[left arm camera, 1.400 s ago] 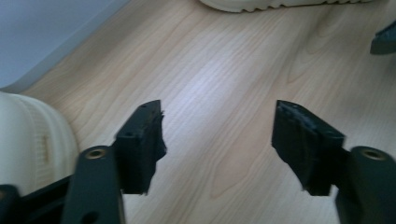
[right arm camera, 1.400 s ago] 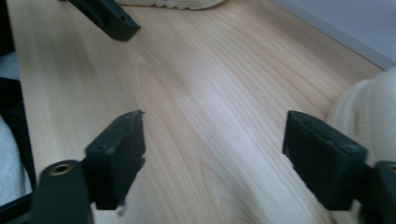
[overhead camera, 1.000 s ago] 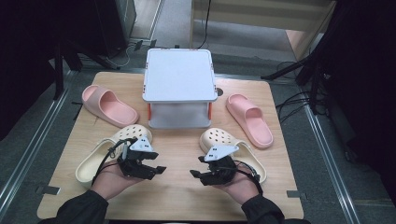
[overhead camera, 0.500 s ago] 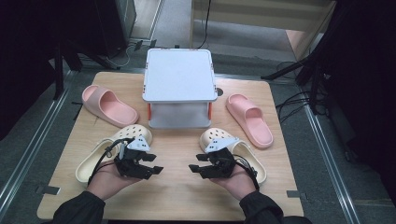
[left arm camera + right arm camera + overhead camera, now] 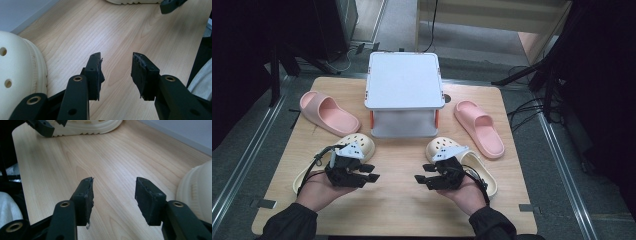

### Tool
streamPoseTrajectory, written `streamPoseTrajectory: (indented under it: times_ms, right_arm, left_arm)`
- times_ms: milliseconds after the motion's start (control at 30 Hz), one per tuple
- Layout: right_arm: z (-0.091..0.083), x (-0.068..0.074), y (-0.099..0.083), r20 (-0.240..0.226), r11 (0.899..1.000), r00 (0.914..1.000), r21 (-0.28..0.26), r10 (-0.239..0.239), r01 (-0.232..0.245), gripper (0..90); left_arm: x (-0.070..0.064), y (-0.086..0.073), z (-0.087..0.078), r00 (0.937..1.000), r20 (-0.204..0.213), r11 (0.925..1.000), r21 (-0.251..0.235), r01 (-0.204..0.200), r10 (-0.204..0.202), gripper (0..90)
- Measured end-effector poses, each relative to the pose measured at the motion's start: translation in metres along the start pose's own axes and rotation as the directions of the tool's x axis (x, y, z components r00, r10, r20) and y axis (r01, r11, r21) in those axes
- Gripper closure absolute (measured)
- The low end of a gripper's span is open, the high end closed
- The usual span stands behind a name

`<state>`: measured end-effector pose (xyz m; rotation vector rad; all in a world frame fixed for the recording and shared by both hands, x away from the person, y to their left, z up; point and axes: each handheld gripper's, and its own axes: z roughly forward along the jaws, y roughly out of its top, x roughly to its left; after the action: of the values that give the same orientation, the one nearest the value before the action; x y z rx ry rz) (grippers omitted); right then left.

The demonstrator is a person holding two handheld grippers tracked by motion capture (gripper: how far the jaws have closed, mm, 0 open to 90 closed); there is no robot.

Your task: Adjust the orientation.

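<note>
Two cream clogs lie on the wooden table (image 5: 397,200): the left clog (image 5: 361,143) and the right clog (image 5: 442,148). My left gripper (image 5: 370,172) hovers over the left clog's heel, open, jaws pointing right toward the table's middle. My right gripper (image 5: 422,179) hovers over the right clog, open, jaws pointing left. Nothing sits between either pair of jaws. In the left gripper view the open gripper (image 5: 116,72) frames bare wood, with the cream clog (image 5: 17,75) at the left. The right gripper view has its gripper (image 5: 113,196) over wood too, a clog (image 5: 197,187) at the right.
A white lidded box (image 5: 403,92) stands at the back centre. A pink slide (image 5: 328,113) lies to its left and another pink slide (image 5: 479,126) to its right. The table's front edge is near the person's sleeves.
Both grippers have shifted slightly, the hands turning so the jaws face each other across the table's middle. The shoes and box have not moved.
</note>
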<state>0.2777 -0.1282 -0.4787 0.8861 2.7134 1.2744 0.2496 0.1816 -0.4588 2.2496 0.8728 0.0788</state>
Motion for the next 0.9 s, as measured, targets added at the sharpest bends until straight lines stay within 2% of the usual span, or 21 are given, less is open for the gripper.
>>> streamPoseTrajectory:
  times_ms: [67, 167, 333, 433, 567, 733, 900]
  right_arm:
    - [-0.003, -0.001, 0.000, 0.005, 1.000, 0.9999, -0.007, 0.011, -0.011, 51.4]
    - [-0.005, -0.002, 0.000, 0.011, 1.000, 0.9999, -0.009, 0.013, -0.013, 51.6]
    - [-0.004, -0.001, 0.000, 0.008, 1.000, 1.0000, -0.007, 0.004, -0.004, 51.6]
    - [-0.002, -0.001, 0.001, -0.015, 1.000, 0.9998, 0.015, 0.010, -0.010, 54.9]
    - [0.003, 0.003, 0.001, -0.008, 0.998, 0.9993, 0.055, -0.035, 0.036, 55.3]
    - [0.004, 0.003, 0.003, 0.000, 0.998, 0.9992, 0.057, -0.041, 0.041, 51.6]
    - [0.006, 0.002, 0.005, -0.005, 0.997, 0.9992, 0.063, -0.039, 0.039, 51.6]
  left_arm:
    - [0.000, 0.000, -0.002, 1.0000, -0.005, 1.0000, 0.000, -0.008, 0.008, 59.7]
    - [0.002, -0.002, -0.005, 1.0000, -0.006, 1.0000, 0.000, 0.003, -0.003, 59.8]
    - [0.006, -0.005, -0.010, 0.9999, -0.016, 0.9999, 0.012, 0.003, -0.003, 59.3]
    - [0.008, -0.008, -0.015, 0.9995, -0.024, 0.9998, 0.003, 0.020, -0.020, 58.9]
    - [0.011, -0.012, -0.021, 0.9986, -0.032, 0.9991, -0.003, 0.041, -0.041, 57.7]
    - [0.016, -0.019, -0.030, 0.9961, -0.047, 0.9971, -0.015, 0.075, -0.075, 56.6]
    - [0.022, -0.025, -0.039, 0.9930, -0.058, 0.9944, -0.026, 0.102, -0.103, 56.8]
